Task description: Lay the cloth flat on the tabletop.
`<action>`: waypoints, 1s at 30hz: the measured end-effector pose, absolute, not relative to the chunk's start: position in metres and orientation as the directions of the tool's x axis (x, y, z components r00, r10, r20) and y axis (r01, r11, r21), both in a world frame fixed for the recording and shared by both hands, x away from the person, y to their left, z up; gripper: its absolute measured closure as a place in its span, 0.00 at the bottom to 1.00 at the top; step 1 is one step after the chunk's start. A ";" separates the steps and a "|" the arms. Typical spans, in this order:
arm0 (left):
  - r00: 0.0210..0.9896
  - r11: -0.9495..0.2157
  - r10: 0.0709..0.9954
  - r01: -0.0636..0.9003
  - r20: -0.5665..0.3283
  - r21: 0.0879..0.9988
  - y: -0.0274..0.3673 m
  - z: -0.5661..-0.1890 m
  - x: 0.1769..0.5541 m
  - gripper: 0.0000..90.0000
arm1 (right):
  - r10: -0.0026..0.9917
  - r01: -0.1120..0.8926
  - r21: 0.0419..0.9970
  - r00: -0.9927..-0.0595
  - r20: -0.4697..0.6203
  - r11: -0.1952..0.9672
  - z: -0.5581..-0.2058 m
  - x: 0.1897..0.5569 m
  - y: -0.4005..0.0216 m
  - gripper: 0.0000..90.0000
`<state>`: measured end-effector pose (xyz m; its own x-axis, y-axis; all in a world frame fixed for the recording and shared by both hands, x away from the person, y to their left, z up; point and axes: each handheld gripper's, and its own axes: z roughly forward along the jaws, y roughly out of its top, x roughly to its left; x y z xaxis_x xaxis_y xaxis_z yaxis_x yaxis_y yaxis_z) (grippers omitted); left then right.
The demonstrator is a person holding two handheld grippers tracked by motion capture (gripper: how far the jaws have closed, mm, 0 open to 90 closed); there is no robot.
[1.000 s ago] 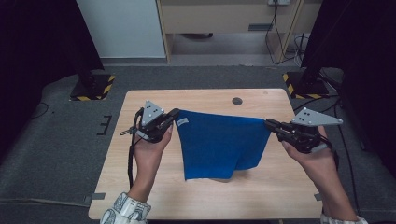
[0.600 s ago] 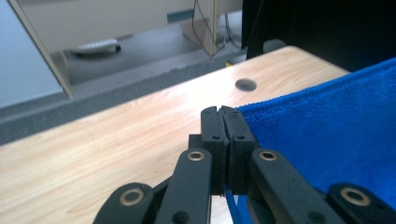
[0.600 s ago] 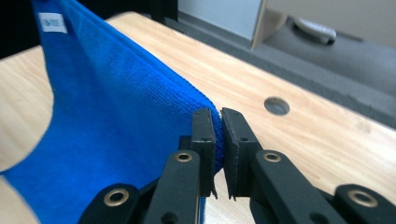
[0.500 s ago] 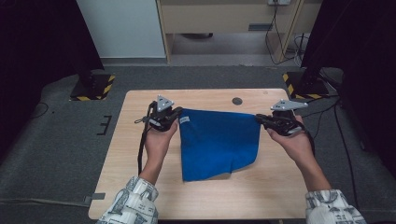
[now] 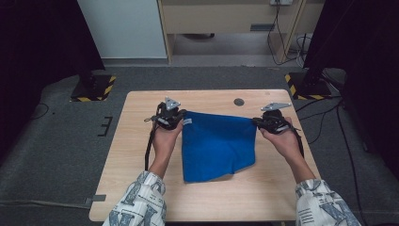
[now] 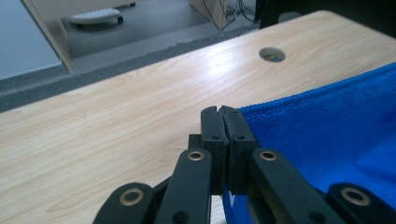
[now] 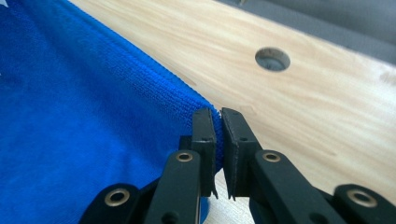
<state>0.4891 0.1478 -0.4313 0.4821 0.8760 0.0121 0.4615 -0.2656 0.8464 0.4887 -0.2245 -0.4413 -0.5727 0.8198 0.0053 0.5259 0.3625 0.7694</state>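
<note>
A blue cloth (image 5: 216, 143) lies folded on the wooden table (image 5: 141, 141), its far edge stretched taut between my two grippers. My left gripper (image 5: 180, 117) is shut on the cloth's far left corner; in the left gripper view the jaws (image 6: 223, 116) pinch the blue cloth (image 6: 336, 126) low over the table. My right gripper (image 5: 256, 121) is shut on the far right corner; in the right gripper view the cloth (image 7: 84, 121) runs from between the jaws (image 7: 218, 116) off to the left. The cloth's near part rests on the table.
A round cable hole (image 5: 239, 101) sits in the tabletop beyond the cloth, also seen as a hole (image 6: 272, 54) and a hole (image 7: 272, 59). Black stand bases with yellow-striped edges (image 5: 91, 89) stand on the grey floor. A cabinet (image 5: 226, 19) stands behind the table.
Both hands have moved away from the person and down toward the table, carrying the cloth's far edge with them. More of the cloth now lies flat on the table.
</note>
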 end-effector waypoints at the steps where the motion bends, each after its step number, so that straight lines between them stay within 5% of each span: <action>1: 0.480 -0.264 0.877 0.466 0.009 0.844 0.148 -0.434 0.491 0.98 | 0.823 0.534 0.767 -0.567 0.013 0.356 -0.444 0.490 -0.224 0.94; 30: 0.446 -0.247 0.894 0.576 -0.046 0.779 0.146 -0.485 0.535 0.98 | 0.868 0.657 0.676 -0.495 0.052 0.334 -0.482 0.534 -0.217 0.92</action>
<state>0.5348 0.1460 -0.4855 0.4459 0.8939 -0.0460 0.5763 -0.2473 0.7789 0.5337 -0.2172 -0.4817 -0.4947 0.8675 0.0523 0.6570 0.3339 0.6759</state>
